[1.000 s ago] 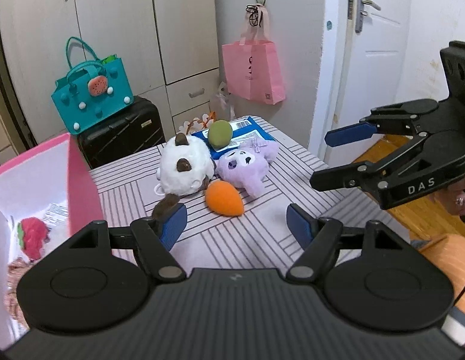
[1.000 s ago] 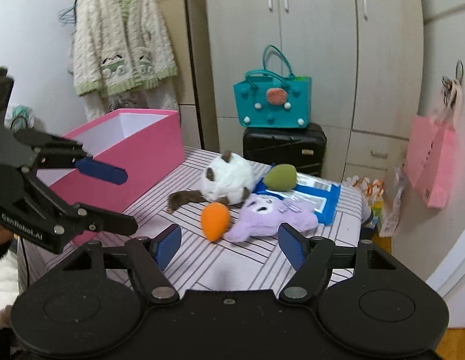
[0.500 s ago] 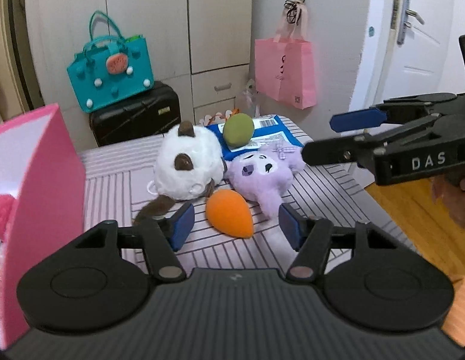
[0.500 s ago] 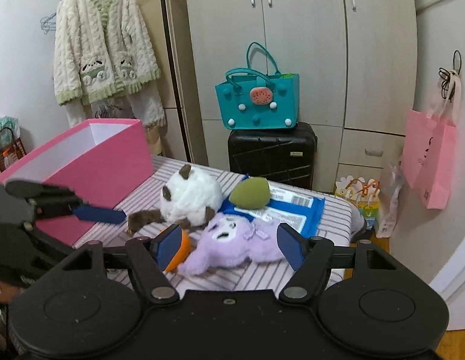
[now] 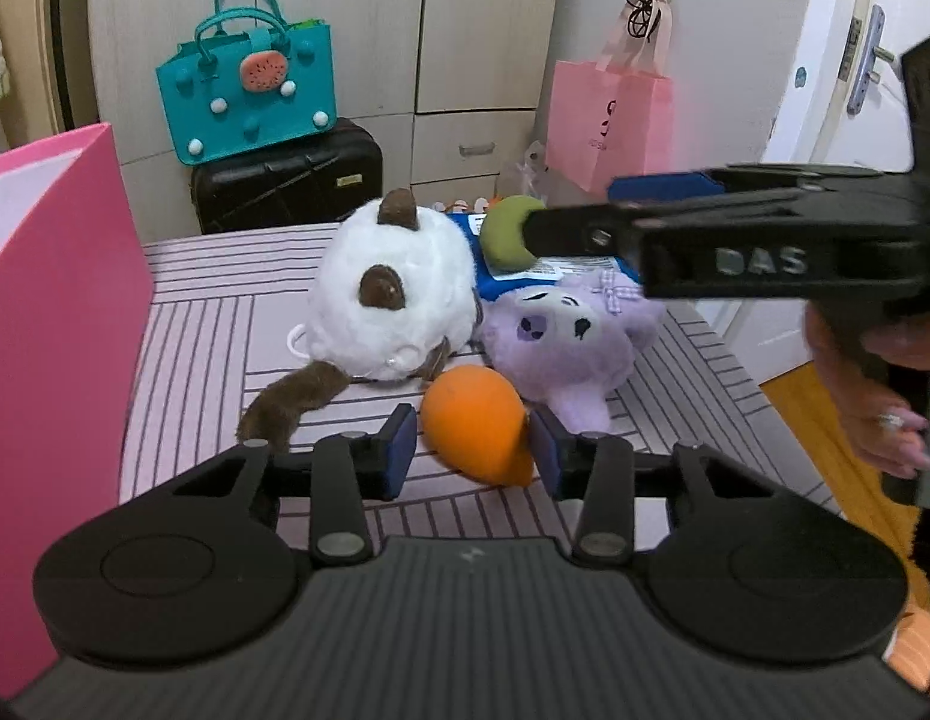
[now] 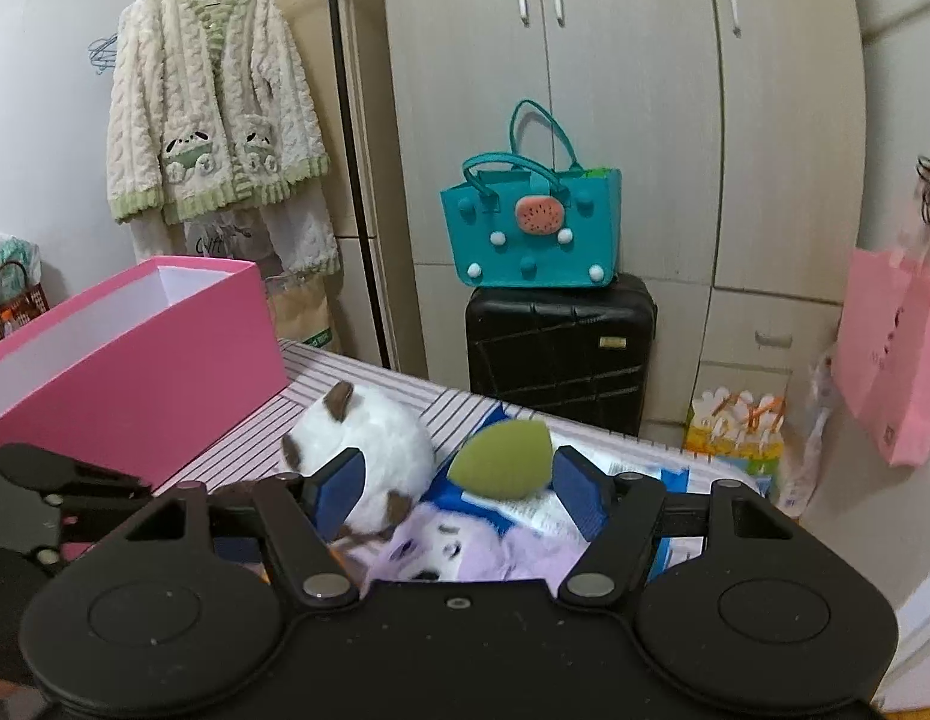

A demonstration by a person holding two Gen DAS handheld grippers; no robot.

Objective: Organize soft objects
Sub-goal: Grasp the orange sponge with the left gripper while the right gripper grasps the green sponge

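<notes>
The left tongs (image 5: 471, 443) have closed in around the orange sponge (image 5: 474, 427) (pads barely touching), while the open right tongs (image 6: 456, 489) now frame the green sponge (image 6: 501, 461), both picks imminent.

On your table (image 5: 201, 324) the box (image 5: 51, 312) sits left, the sponge (image 5: 474, 432) before two plush toys (image 5: 393, 294), a suitcase (image 5: 285, 180) behind.

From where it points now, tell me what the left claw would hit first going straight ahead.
The orange plush, already between the open left claw fingers. Behind it lies the purple plush.
</notes>
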